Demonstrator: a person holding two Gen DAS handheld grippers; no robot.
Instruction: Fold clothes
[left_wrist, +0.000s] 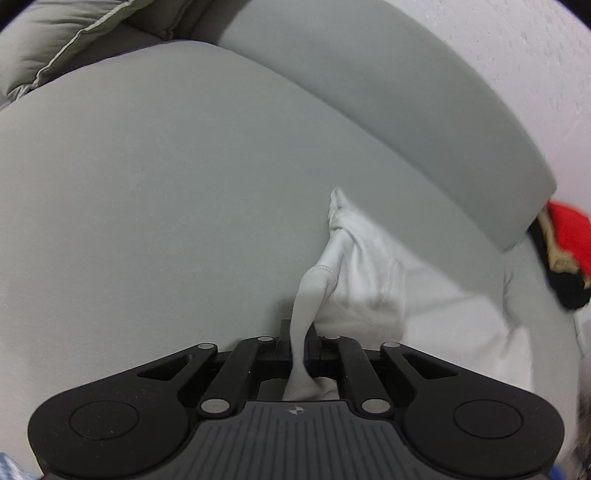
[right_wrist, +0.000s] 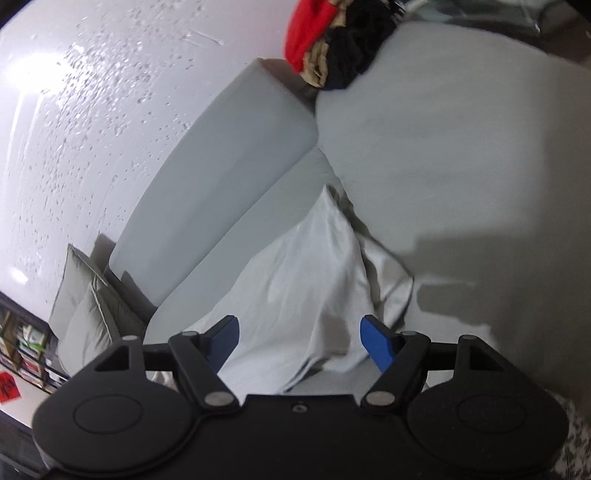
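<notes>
A white garment (left_wrist: 365, 273) lies on the grey sofa seat (left_wrist: 166, 206). My left gripper (left_wrist: 298, 339) is shut on a stretched strip of this garment, which runs up from the jaws to a bunched hem. In the right wrist view the same white garment (right_wrist: 306, 280) spreads in folds on the seat just beyond my right gripper (right_wrist: 299, 338). The right gripper stands open, its blue pads (right_wrist: 376, 343) either side of the cloth, with nothing pinched between them.
A pile of red, tan and black clothes (right_wrist: 332, 40) sits at the sofa's far end, also seen as the pile of clothes (left_wrist: 569, 251) at the right edge. The grey backrest (left_wrist: 388, 85) runs along a white wall (right_wrist: 85, 110). Green-grey cushions (right_wrist: 88, 306) lie at the other end.
</notes>
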